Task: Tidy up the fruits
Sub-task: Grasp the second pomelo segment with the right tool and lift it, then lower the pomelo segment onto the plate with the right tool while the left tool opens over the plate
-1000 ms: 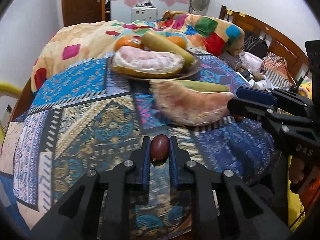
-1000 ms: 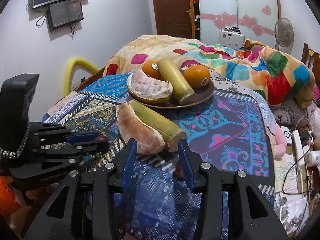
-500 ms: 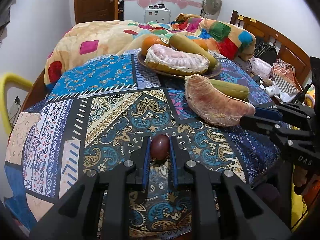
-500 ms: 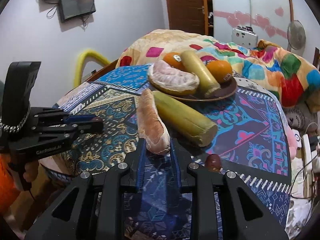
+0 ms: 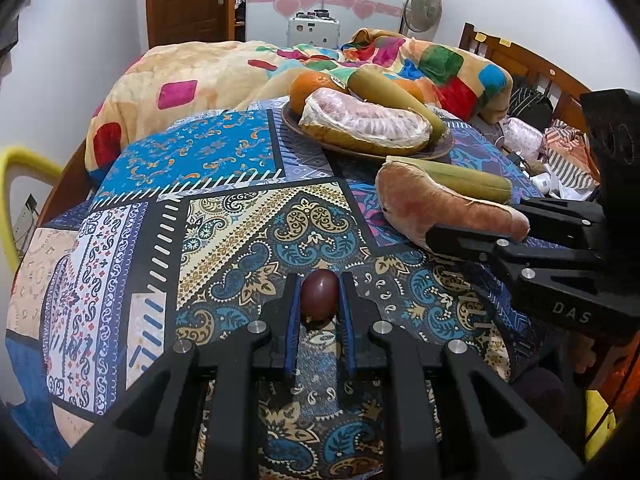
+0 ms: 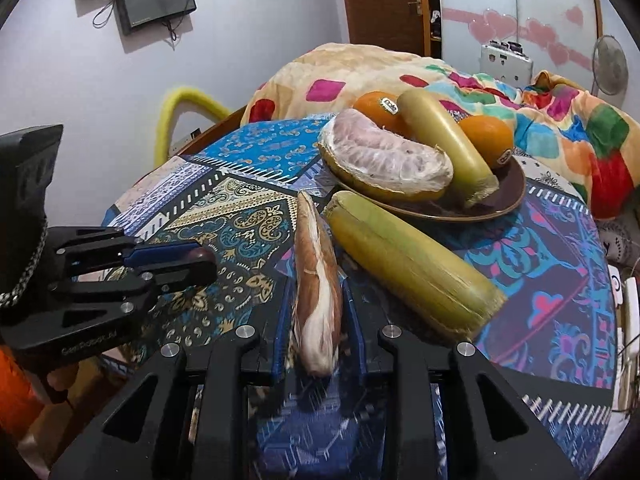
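My left gripper (image 5: 319, 296) is shut on a small dark red fruit (image 5: 319, 295), held just above the patterned tablecloth. It also shows in the right wrist view (image 6: 200, 258). My right gripper (image 6: 318, 312) is shut on a peeled pomelo wedge (image 6: 316, 280), which also shows in the left wrist view (image 5: 440, 208). A yellow-green corn-like stalk (image 6: 408, 268) lies beside the wedge. A brown plate (image 6: 508, 196) holds a second pomelo wedge (image 6: 384, 160), two oranges (image 6: 486, 138) and another stalk (image 6: 440, 140).
The round table (image 5: 224, 208) wears a blue patterned cloth and drops off near both grippers. A bed with a colourful blanket (image 5: 200, 76) stands behind it. A yellow chair (image 5: 20, 168) stands at the left. Clutter and cables (image 6: 628, 308) lie at the right.
My right gripper has closed on the pomelo wedge, which now stands on edge between the fingers. My left gripper has kept hold of the red fruit and swung left, away from the plate.
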The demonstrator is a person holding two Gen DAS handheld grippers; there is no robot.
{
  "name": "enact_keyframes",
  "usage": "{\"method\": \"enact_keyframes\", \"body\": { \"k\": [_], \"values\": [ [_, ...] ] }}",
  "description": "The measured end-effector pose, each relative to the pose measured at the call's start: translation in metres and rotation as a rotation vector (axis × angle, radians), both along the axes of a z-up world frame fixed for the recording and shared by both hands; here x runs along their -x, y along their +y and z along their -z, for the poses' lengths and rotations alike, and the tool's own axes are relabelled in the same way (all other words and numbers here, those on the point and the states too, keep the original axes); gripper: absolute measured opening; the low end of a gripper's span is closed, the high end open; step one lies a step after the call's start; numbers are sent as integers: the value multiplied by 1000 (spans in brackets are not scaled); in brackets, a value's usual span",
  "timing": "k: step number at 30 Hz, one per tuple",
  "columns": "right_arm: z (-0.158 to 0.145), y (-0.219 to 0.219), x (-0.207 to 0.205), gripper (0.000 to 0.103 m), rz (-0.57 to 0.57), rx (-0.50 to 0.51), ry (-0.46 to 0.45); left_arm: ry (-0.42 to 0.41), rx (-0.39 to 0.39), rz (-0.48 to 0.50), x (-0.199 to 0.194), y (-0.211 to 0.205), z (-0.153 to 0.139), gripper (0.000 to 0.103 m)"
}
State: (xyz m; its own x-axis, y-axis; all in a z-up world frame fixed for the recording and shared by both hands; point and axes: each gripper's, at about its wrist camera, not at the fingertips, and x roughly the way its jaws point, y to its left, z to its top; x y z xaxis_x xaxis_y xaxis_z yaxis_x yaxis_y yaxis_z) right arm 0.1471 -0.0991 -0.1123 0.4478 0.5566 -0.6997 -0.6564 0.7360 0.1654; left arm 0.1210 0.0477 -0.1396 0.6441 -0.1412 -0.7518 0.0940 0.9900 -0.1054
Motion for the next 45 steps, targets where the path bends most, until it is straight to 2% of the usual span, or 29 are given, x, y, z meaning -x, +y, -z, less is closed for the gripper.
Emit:
{"method": "enact_keyframes", "body": {
  "k": [6, 15, 26, 34, 45],
  "values": [
    [-4, -8, 4, 21, 8, -33, 7, -6, 1, -11, -1, 2, -4, 18],
    [-35, -35, 5, 20, 72, -84, -63, -58, 4, -25, -7, 0, -27, 18],
    [-67, -65, -12, 20, 138, -86, -152, -112, 7, -9, -36, -9, -50, 18],
    [-82, -77, -38, 20, 189, -38, -225, -134, -7, 14, -70, -22, -62, 18],
    [-67, -63, -88, 20, 189, 58, -245, -139, -22, 31, -126, -32, -62, 18]
  ]
}}
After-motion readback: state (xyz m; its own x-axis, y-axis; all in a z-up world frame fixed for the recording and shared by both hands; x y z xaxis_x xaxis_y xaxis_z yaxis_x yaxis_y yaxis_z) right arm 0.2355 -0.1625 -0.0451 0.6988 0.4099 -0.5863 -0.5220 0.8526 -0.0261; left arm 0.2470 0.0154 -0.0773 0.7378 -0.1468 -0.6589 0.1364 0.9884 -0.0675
